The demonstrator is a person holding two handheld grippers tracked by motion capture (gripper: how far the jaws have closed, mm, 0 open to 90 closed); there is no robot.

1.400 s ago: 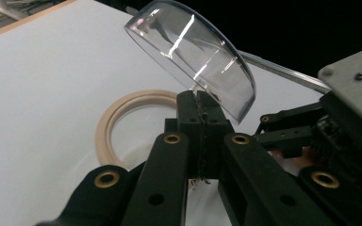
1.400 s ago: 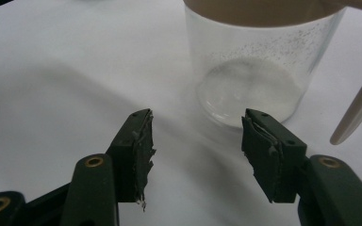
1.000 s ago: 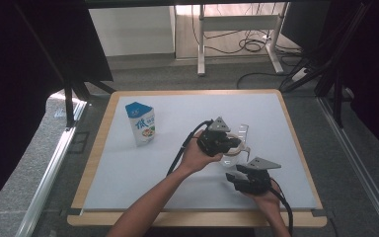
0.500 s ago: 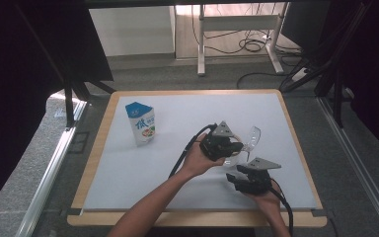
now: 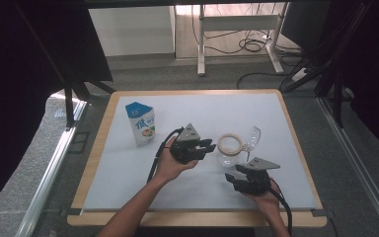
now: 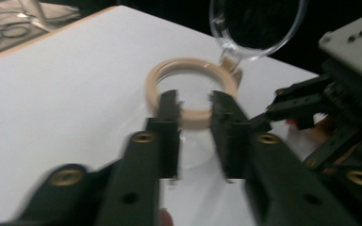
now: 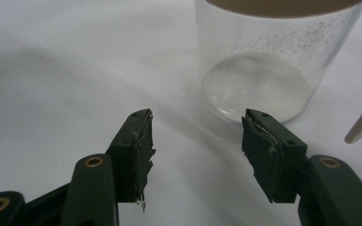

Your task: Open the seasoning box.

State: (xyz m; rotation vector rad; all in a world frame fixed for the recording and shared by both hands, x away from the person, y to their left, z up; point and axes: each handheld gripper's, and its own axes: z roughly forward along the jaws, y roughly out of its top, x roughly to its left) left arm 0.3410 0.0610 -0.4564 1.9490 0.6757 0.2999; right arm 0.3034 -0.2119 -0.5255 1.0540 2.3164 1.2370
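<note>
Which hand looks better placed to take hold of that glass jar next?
Probably the right: its open gripper points level at the jar wall, just short of it. The left gripper sits at the rim, jaws just opened.

Left tongs mid-table, jaws just opened partway, nothing clamped; right tongs lower right, jaws apart and empty; both forearms enter from the bottom edge
</note>
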